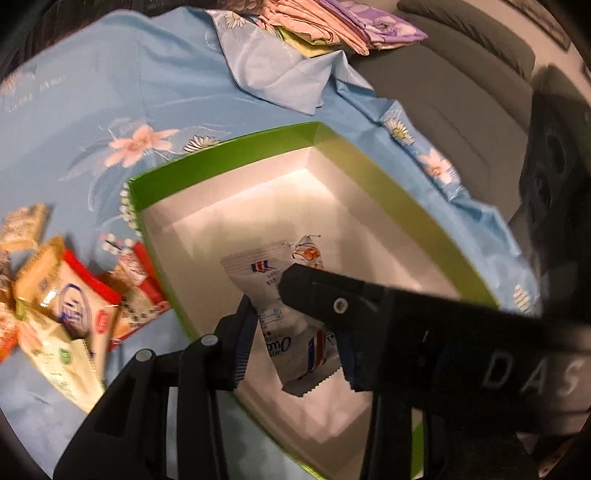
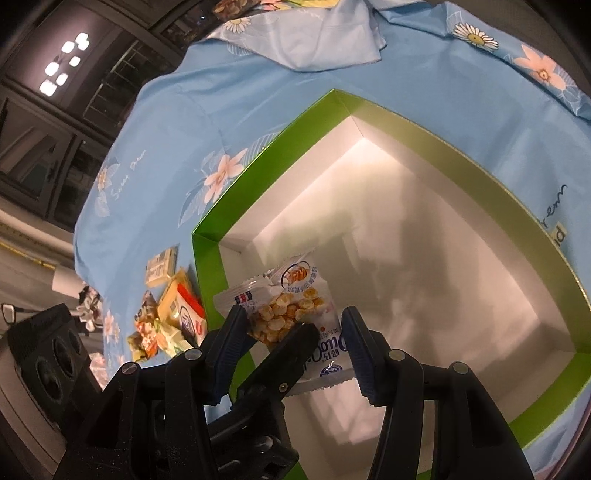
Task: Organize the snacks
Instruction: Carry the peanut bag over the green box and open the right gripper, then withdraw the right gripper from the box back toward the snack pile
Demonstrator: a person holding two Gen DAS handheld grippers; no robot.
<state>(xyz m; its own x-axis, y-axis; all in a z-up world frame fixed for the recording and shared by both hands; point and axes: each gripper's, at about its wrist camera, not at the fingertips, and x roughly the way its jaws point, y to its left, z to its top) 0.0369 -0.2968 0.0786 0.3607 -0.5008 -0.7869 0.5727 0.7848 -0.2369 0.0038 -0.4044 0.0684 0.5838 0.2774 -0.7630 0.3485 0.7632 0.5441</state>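
Observation:
A green box (image 1: 236,155) with a white inside stands on a blue flowered cloth; it also shows in the right wrist view (image 2: 280,162). White snack packets (image 1: 291,321) lie in its near corner, seen in the right wrist view (image 2: 295,314) with round crackers printed on them. My left gripper (image 1: 295,343) is open, its fingers on either side of a packet. My right gripper (image 2: 295,343) is open over the same packets. The other gripper's black finger (image 1: 332,295) crosses each view in front of the packets. A pile of loose snack packs (image 1: 62,306) lies on the cloth left of the box (image 2: 166,317).
Folded pink, purple and blue cloths (image 1: 332,26) lie at the far edge of the table. A grey sofa (image 1: 461,92) stands to the right beyond the cloth. Dark windows with reflected lights (image 2: 62,66) are at the left in the right wrist view.

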